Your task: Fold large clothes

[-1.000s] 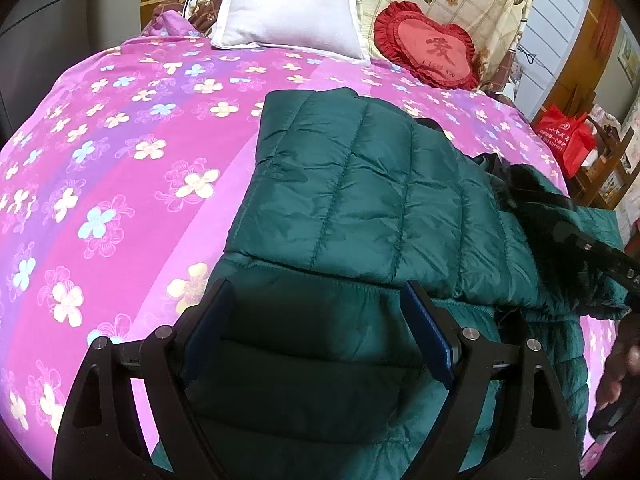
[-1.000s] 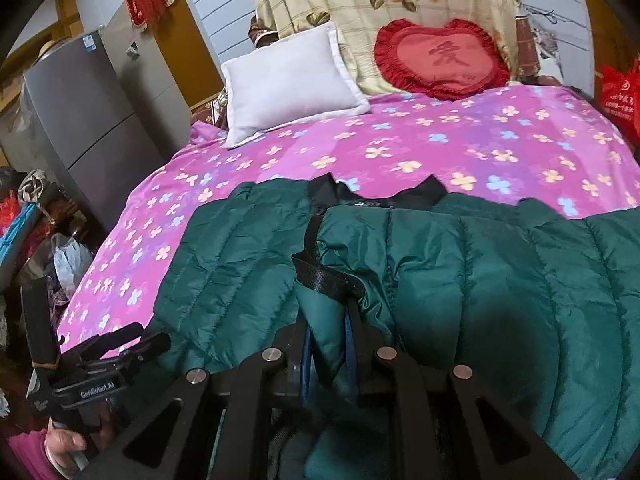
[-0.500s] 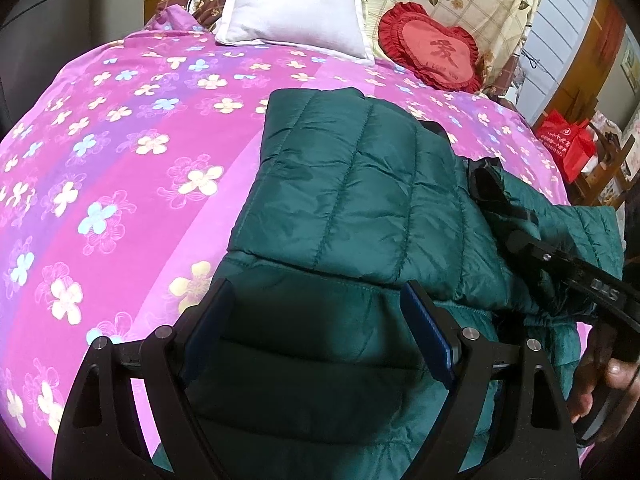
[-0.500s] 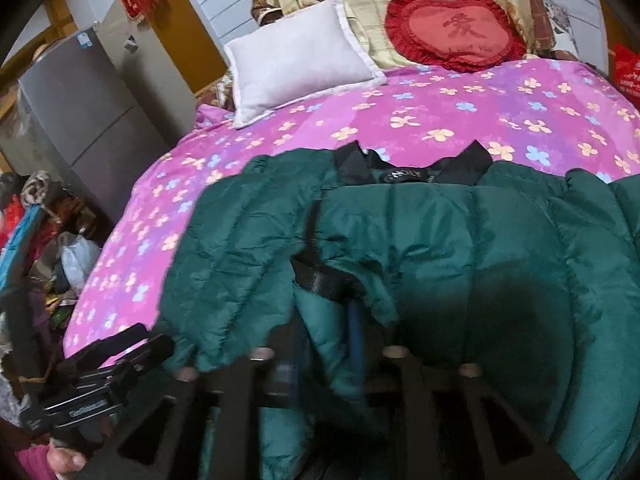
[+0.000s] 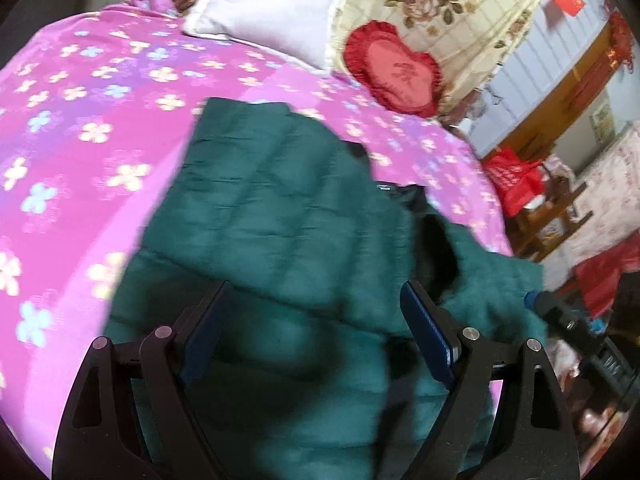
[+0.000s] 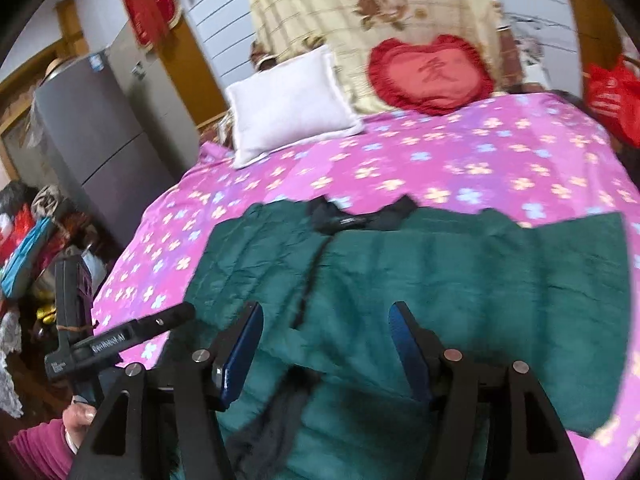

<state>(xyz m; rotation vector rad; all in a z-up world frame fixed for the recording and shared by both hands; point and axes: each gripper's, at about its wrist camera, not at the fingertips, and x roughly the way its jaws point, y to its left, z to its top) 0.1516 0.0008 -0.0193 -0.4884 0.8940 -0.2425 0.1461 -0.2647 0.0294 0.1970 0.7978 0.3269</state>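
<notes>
A dark green quilted puffer jacket (image 5: 288, 216) lies spread on the pink flowered bed; it also shows in the right wrist view (image 6: 460, 272), with its black collar (image 6: 352, 220) at the far edge. My left gripper (image 5: 316, 320) is open and empty above the jacket's near part. My right gripper (image 6: 326, 336) is open and empty above the jacket's front, with a black zipper line (image 6: 308, 292) running between its fingers. The left gripper's body (image 6: 120, 340) shows at the left of the right wrist view. Both views are blurred.
A white pillow (image 6: 292, 100) and a red heart cushion (image 6: 432, 72) lie at the head of the bed (image 5: 80, 140). A grey fridge (image 6: 100, 136) and piled bags stand left of the bed. Red bags (image 5: 516, 180) and wooden furniture stand on the right.
My right gripper has opened and let go of the jacket's folded edge, which now lies flat. Both grippers have lifted and pulled back a little. The left gripper stays open.
</notes>
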